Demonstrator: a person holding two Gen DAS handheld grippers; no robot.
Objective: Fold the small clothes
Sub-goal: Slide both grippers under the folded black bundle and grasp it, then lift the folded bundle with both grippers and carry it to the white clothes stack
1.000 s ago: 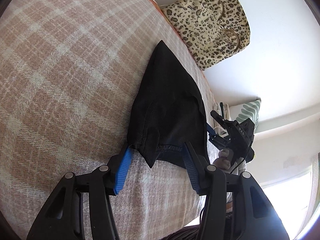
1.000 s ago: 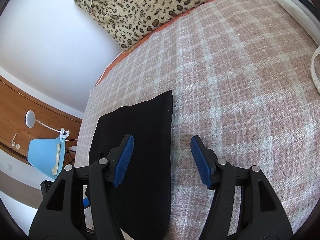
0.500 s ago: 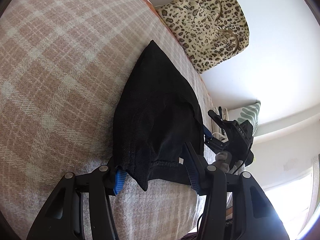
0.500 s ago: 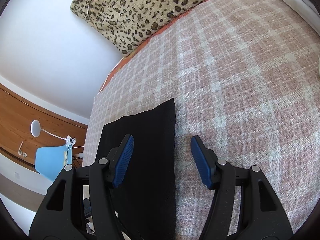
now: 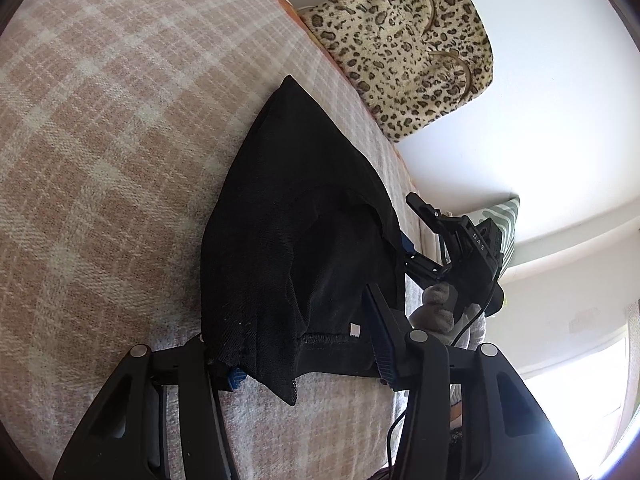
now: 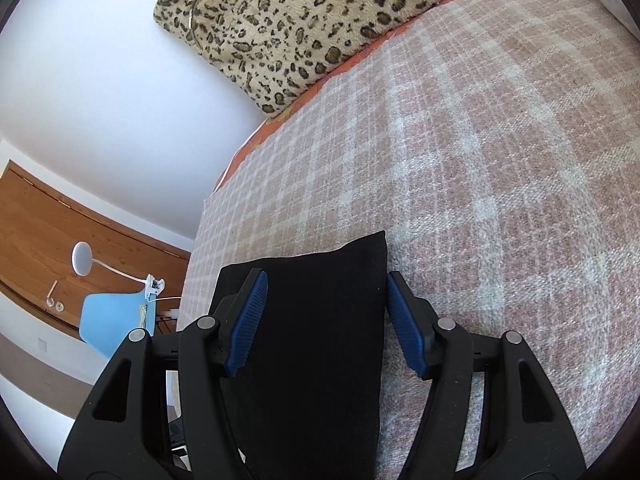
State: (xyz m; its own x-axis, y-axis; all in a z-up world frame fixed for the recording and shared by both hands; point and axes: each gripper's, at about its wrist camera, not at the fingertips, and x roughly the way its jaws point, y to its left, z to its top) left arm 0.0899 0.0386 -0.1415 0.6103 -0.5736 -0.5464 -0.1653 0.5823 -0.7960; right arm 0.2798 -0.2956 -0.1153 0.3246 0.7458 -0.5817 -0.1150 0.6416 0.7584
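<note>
A small black garment [image 5: 296, 240] lies on the pink plaid blanket [image 5: 100, 128]. In the left wrist view its near hem edge bunches between my left gripper's [image 5: 304, 364] wide-apart fingers and covers the left blue pad; the jaws are open. My right gripper shows there at the garment's far side [image 5: 452, 248], held by a gloved hand. In the right wrist view the garment [image 6: 320, 328] lies flat between my right gripper's [image 6: 324, 316] open blue pads, its corner reaching just past the tips.
A leopard-print bag [image 5: 404, 40] leans on the white wall at the bed's far edge, also in the right wrist view [image 6: 288, 20]. A striped cushion [image 5: 504, 220] sits behind the right gripper. A blue chair [image 6: 116, 320] and white lamp [image 6: 84, 260] stand beside the bed.
My left gripper has pushed forward so the garment's hem now lies between its fingers and over the left pad. My right gripper has moved left over the garment, now straddling it.
</note>
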